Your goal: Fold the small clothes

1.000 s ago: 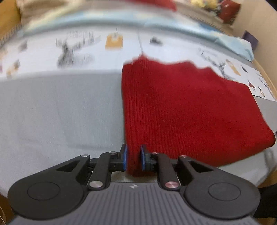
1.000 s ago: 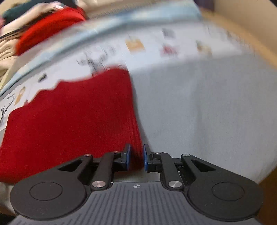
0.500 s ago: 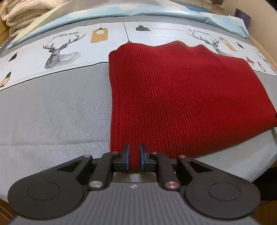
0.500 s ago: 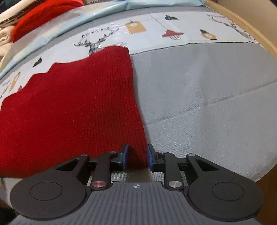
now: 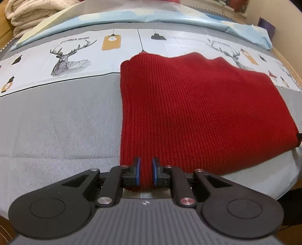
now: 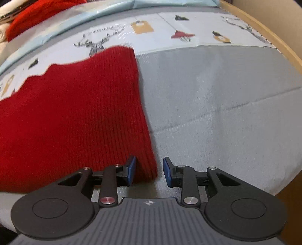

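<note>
A red knitted garment (image 5: 198, 109) lies folded and flat on the grey bedcover (image 5: 56, 122). My left gripper (image 5: 145, 172) is shut on its near left corner, with red knit pinched between the blue pads. In the right wrist view the same red garment (image 6: 75, 113) fills the left half. My right gripper (image 6: 149, 170) sits at its near right corner with jaws opening. That corner lies between them against the left pad, and a gap shows beside the right pad (image 6: 167, 169).
Beyond the garment, the bedcover has a white band printed with deer and lamps (image 5: 69, 56). A pile of cream towels (image 5: 28, 15) sits far left, and another red cloth (image 6: 37, 13) lies at the back. A wooden bed edge (image 6: 273, 37) curves along the right.
The garment has come down and now lies flat on the bedcover. My right gripper's jaws have spread apart off the corner. My left gripper stays pinched on its corner.
</note>
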